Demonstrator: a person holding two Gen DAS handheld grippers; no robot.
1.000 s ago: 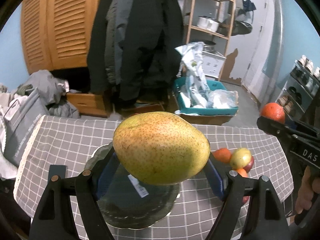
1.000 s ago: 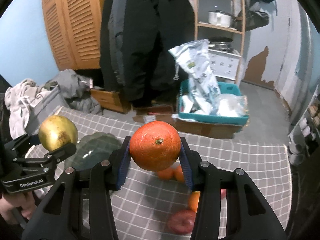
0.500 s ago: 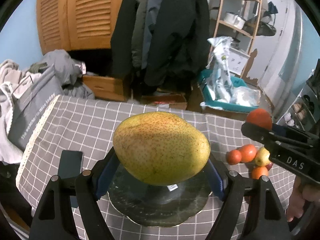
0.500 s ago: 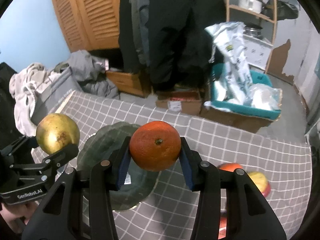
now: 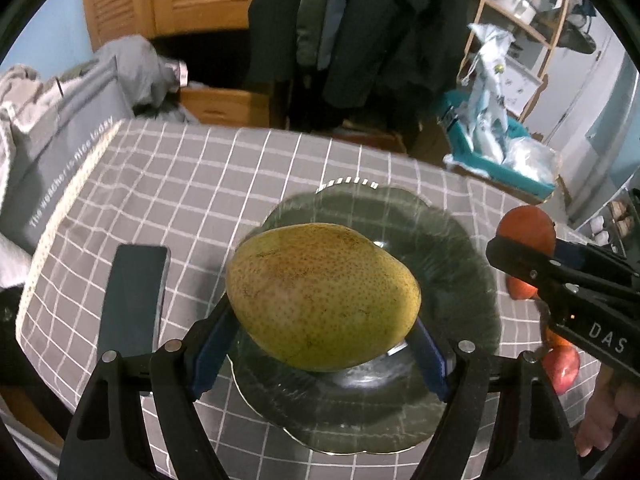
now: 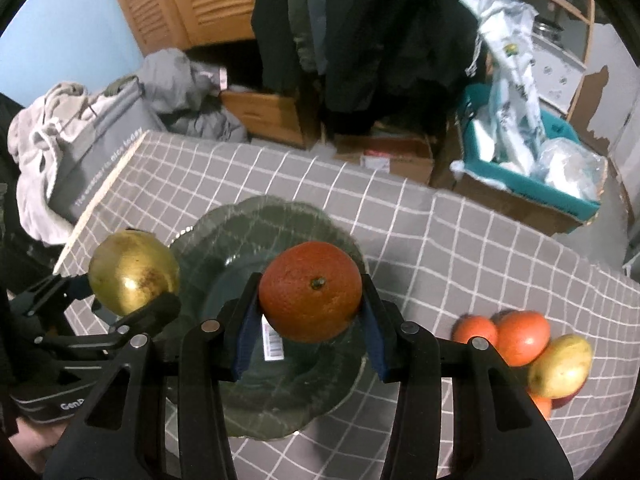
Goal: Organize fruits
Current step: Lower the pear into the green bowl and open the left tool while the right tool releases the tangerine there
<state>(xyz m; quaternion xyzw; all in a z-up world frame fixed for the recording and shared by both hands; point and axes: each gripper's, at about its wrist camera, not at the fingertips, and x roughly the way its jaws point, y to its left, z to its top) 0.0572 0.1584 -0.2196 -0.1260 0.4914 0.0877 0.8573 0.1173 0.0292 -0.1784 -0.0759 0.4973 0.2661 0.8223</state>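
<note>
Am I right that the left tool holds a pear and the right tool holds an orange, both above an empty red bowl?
Nearly. The left tool does hold the pear and the right tool the orange, but the bowl below them is dark green glass, not red. It holds no fruit, only a label. The right wrist view shows this best.
</note>
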